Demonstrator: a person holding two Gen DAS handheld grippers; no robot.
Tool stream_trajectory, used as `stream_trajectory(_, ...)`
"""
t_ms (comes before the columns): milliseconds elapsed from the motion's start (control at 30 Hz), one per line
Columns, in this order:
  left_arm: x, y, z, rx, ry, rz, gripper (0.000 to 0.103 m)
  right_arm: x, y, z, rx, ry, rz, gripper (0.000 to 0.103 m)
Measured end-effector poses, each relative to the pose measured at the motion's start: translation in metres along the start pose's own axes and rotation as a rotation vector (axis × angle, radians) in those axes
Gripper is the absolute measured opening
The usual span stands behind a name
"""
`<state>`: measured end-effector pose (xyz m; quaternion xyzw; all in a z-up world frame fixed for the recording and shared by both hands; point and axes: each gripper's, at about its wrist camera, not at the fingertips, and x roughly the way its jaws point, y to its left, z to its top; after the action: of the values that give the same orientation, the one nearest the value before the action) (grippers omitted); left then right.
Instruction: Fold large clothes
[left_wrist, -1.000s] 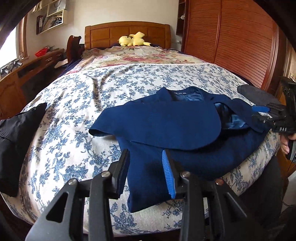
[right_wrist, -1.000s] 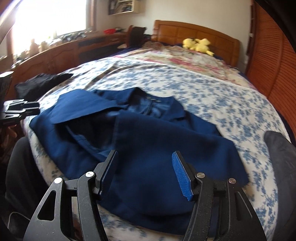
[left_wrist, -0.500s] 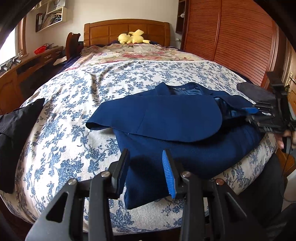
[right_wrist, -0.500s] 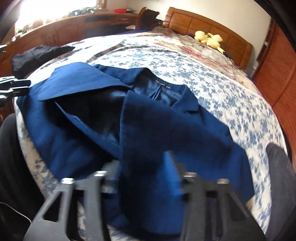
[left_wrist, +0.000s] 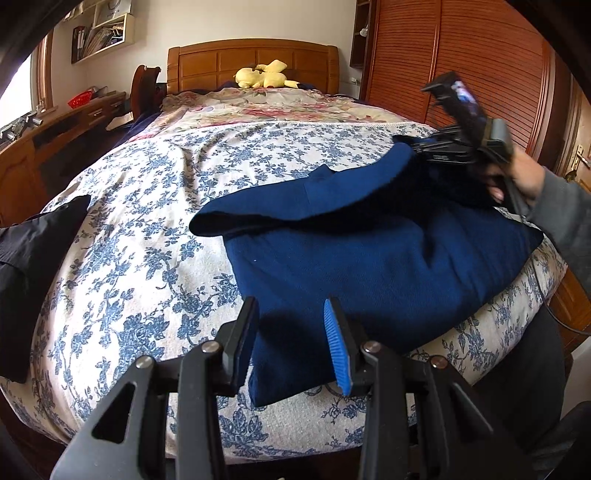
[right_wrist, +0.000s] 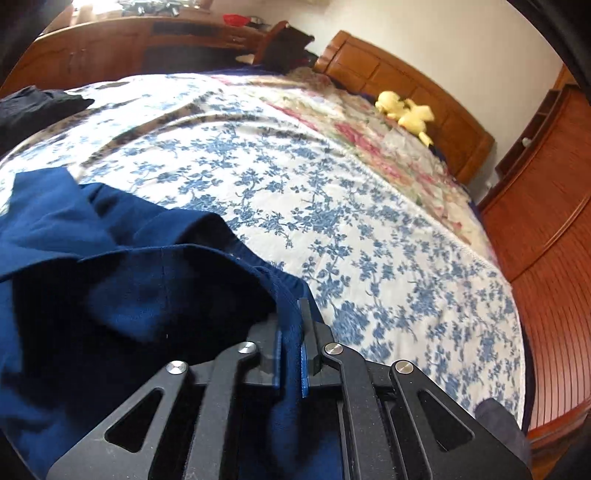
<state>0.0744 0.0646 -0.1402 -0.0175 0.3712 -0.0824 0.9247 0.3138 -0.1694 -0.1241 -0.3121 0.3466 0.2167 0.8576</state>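
Navy jacket (left_wrist: 369, 258) lies at the foot of the floral bedspread (left_wrist: 155, 206) — and the right gripper (right_wrist: 291, 354) is pinched tight on a fold of its cloth, lifting that edge. Left gripper (left_wrist: 291, 343) hovers over the near hem, fingers spread, holding nothing — black garment (left_wrist: 29, 258) lies off to the left.

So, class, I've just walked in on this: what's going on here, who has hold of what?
A person is folding a blue jacket on a bed with a handheld gripper in each hand. The right gripper is shut on an edge of the jacket and holds that part lifted off the bed. The left gripper is open, above the jacket's near corner, gripping nothing. Most of the jacket lies flat near the foot of the bed, one flap already folded across it.
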Motion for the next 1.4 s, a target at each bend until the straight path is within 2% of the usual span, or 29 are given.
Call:
stream_trajectory(67, 0.000, -0.002, 0.000, 0.009, 0.002, -0.001, 0.035, 0.010, 0.000, 0.004, 0.019, 0.028, -0.006, 0.017)
stream_trajectory(133, 0.001, -0.003, 0.001, 0.012, 0.003, -0.003, 0.035, 0.010, -0.004, 0.006, 0.056, 0.016, -0.037, 0.037)
stream_trajectory(233, 0.002, -0.005, 0.002, 0.017, 0.004, -0.005, 0.035, -0.002, -0.020, 0.009, 0.130, -0.031, -0.046, 0.045)
stream_trajectory(333, 0.002, -0.005, 0.003, 0.019, 0.004, -0.004, 0.035, -0.017, -0.036, 0.008, 0.163, -0.062, -0.078, 0.046)
stream_trajectory(467, 0.002, -0.003, 0.004, 0.016, 0.000, 0.004, 0.035, -0.038, -0.045, 0.000, 0.172, -0.087, -0.023, 0.046)
stream_trajectory(567, 0.001, 0.001, 0.006, 0.010, -0.004, 0.015, 0.035, -0.051, -0.034, -0.004, 0.147, -0.103, 0.026, 0.046)
stream_trajectory(700, -0.002, 0.009, 0.007, -0.002, -0.012, 0.033, 0.035, -0.063, -0.003, -0.004, 0.097, -0.124, 0.125, 0.047)
stream_trajectory(933, -0.010, 0.025, 0.003, -0.023, -0.019, 0.064, 0.035, -0.076, 0.081, 0.009, -0.005, -0.151, 0.343, 0.055)
stream_trajectory(1000, -0.012, 0.030, 0.000, -0.033, -0.020, 0.068, 0.035, -0.075, 0.111, 0.014, -0.058, -0.138, 0.397, 0.056)
stream_trajectory(1100, -0.015, 0.034, -0.003, -0.038, -0.020, 0.072, 0.035, -0.066, 0.145, 0.016, -0.136, -0.107, 0.423, 0.056)
stream_trajectory(1233, -0.016, 0.039, -0.008, -0.038, -0.015, 0.079, 0.035, -0.032, 0.184, 0.020, -0.266, -0.006, 0.319, 0.056)
stream_trajectory(1300, -0.018, 0.042, -0.009, -0.044, -0.015, 0.079, 0.035, -0.016, 0.187, 0.024, -0.283, 0.035, 0.293, 0.056)
stream_trajectory(1367, -0.020, 0.044, -0.011, -0.047, -0.016, 0.080, 0.035, -0.008, 0.175, 0.030, -0.264, 0.047, 0.286, 0.040)
stream_trajectory(1400, -0.020, 0.045, -0.011, -0.047, -0.016, 0.081, 0.035, -0.004, 0.171, 0.034, -0.261, 0.049, 0.282, 0.021)
